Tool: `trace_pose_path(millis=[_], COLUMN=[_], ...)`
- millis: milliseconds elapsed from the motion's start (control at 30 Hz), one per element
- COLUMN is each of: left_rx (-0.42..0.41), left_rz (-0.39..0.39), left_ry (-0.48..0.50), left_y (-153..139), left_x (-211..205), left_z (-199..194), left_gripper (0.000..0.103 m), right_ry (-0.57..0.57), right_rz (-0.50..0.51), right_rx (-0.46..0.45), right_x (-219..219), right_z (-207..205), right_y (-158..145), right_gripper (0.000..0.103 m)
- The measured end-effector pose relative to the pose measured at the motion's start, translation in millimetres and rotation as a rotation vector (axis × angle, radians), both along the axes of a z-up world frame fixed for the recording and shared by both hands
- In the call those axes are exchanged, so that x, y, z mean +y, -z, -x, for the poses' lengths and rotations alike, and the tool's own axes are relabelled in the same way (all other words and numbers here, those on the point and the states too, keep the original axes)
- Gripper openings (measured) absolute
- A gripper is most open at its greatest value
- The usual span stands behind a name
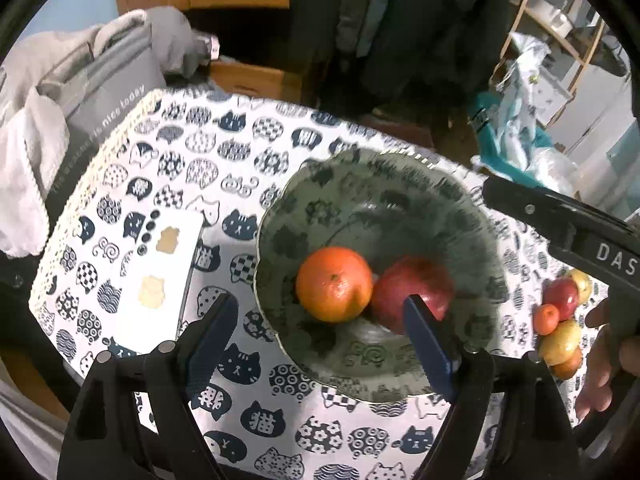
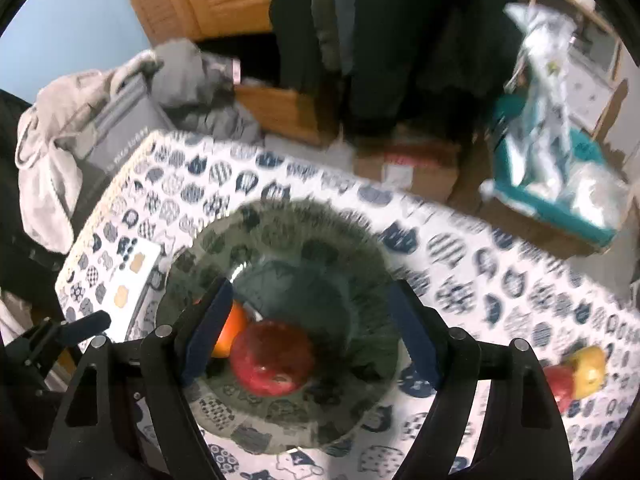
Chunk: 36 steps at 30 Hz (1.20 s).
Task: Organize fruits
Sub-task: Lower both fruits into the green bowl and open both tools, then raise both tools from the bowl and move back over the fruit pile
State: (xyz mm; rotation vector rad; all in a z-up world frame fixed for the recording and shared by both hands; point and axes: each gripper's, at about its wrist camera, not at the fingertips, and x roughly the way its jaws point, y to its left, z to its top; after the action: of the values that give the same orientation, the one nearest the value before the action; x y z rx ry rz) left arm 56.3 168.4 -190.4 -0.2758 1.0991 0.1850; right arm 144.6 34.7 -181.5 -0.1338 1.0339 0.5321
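An orange (image 1: 334,284) and a red apple (image 2: 274,358) sit touching in a glass bowl (image 1: 400,184) on the cat-print tablecloth (image 1: 224,152). Above them the left gripper (image 1: 320,328) and right gripper (image 2: 310,328) hang with jaws apart and empty, while more fruit (image 1: 562,320) waits near the table's edge.

Orange (image 2: 230,330) half hidden behind right gripper finger.

Left gripper (image 1: 320,320) pointed steeply down, jaws wide, nothing gripped. Right gripper (image 2: 308,328) likewise angled down, jaws opening, empty.
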Motion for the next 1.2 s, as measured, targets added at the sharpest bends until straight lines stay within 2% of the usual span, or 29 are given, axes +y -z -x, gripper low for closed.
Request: trace_pose_path(millis=[233,500,667,800,867,1067,1200], left_rx=[-0.095,-0.203,-0.281,-0.329,-0.36,-0.438,-0.479], left_rz=[-0.014,-0.052,-0.076,-0.096,-0.105,-0.154,-0.16], left_ry=[0.029,0.054,0.072,0.08,0.077,0.093,0.111], left_y=[-40,-81,-108,-125,-134,-156,-165], left_x=[-12,-29,-41,-50,-54,-69,-79], left_z=[8,25,37,44,48,58,63], left_gripper=[0.086,0.087,0.094,0.096,0.102,0.102,0.102], right_ry=[0.033,0.063,0.073,0.086,0.095,0.13,0.156], right_rz=[-0.008,-0.044,-0.053,-0.081,-0.09,-0.118,-0.138], right_rx=[-0.155,-0.29,-0.372,-0.427,-0.445,-0.514,-0.563], right_x=[-29,-66,-84,-101,-109,-137,-158], right_z=[24,57,81,98,104,122,136], right_y=[-55,-108,-132,-148,-154,-172,-181], right_gripper=[0.081,0.083,0.086,0.087,0.087,0.089,0.09])
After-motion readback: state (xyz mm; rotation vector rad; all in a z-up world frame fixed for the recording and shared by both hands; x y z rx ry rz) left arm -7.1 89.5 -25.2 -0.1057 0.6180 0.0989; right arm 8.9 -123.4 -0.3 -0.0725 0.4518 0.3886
